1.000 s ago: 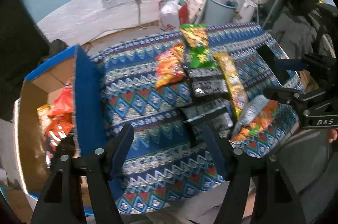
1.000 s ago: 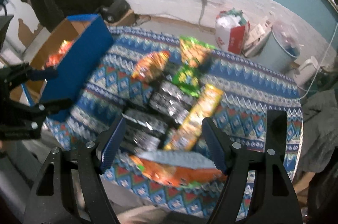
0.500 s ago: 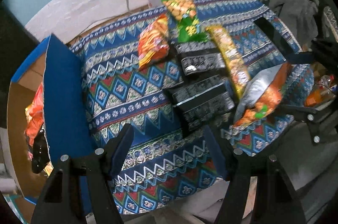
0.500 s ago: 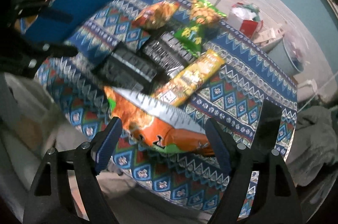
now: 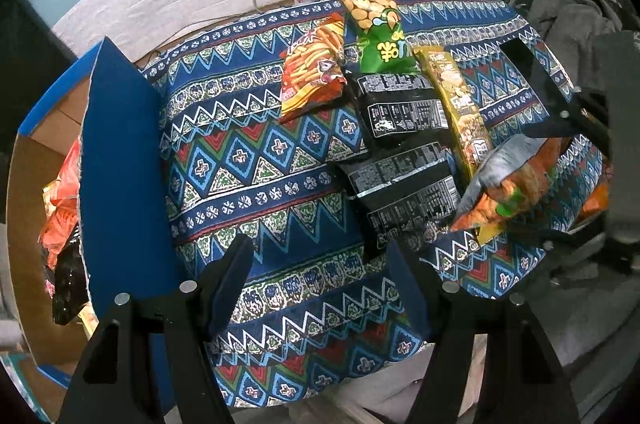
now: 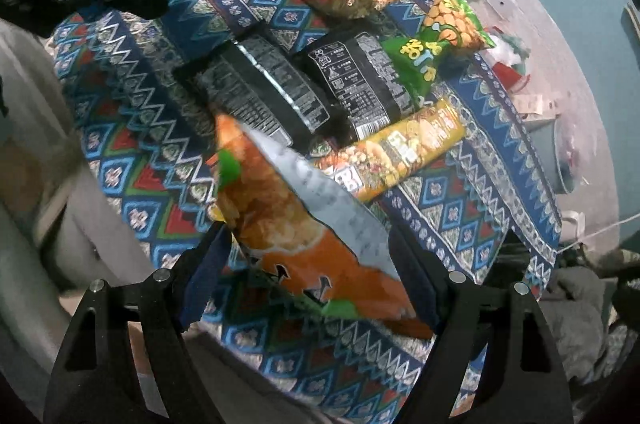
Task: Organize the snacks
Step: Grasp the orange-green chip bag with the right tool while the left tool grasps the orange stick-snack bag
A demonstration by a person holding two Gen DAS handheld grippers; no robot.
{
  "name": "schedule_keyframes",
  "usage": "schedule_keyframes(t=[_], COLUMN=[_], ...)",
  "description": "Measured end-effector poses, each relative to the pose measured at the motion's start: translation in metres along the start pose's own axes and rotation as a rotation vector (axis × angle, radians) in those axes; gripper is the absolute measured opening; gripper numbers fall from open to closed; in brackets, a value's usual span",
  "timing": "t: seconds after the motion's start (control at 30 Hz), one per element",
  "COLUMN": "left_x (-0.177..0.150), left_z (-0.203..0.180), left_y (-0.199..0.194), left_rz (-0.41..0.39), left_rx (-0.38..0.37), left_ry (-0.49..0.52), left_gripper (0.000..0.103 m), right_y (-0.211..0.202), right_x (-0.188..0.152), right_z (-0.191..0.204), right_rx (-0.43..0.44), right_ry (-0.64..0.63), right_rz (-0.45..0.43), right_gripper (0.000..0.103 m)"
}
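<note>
patterned blue cloth (image 5: 256, 159) is spread over the table | orange chip bag (image 6: 304, 236) is straddled at 6 o'clock by right gripper (image 6: 310, 272), jaws just widened, no press seen | left gripper (image 5: 320, 276) is held open, empty | print on black packs (image 5: 404, 111) is unreadable | blue box (image 5: 120, 159) is seen at 9 o'clock

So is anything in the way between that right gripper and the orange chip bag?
Nothing visible. The right gripper is open with the orange chip bag already between its fingers; the black packets and yellow packet lie beyond it.
</note>
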State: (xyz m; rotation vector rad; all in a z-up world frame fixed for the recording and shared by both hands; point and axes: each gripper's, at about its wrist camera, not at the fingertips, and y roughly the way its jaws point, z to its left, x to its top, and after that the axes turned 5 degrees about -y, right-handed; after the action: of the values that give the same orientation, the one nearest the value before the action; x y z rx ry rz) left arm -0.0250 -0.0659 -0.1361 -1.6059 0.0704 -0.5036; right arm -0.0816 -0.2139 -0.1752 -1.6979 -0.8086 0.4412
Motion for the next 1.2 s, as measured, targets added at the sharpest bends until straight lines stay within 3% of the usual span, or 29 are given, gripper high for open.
schedule_keyframes(t=[0.23, 0.3, 0.37, 0.5, 0.83, 1.2], left_x=[0.005, 0.007, 0.010, 0.017, 0.049, 0.094], left_z=[0.001, 0.003, 0.004, 0.006, 0.012, 0.022], left_y=[0.004, 0.005, 0.005, 0.006, 0.014, 0.038], left_rz=[0.004, 0.003, -0.002, -0.007, -0.039, -0.063], left_rx=[-0.003, -0.005, -0.008, -0.019, -0.038, -0.074], left_ry=[-0.009, -0.015, -0.025, -0.052, -0.134, -0.267], left_gripper=[0.071, 0.071, 0.070, 0.071, 0.076, 0.078], right_y=[0.026, 0.026, 0.025, 0.023, 0.016, 0.005], right_x=[0.008, 0.009, 0.008, 0.006, 0.003, -0.003], right_z=[-0.006, -0.012, -0.021, -0.047, -0.091, -0.132], right_rx=[0.018, 0.035, 0.054, 0.109, 0.151, 0.085], right_ry=[-0.013, 0.019, 0.056, 0.199, 0.434, 0.628], right_rz=[0.032, 0.018, 0.014, -0.008, -0.117, -0.237], right_gripper=[0.080, 0.074, 0.052, 0.037, 0.033, 0.033])
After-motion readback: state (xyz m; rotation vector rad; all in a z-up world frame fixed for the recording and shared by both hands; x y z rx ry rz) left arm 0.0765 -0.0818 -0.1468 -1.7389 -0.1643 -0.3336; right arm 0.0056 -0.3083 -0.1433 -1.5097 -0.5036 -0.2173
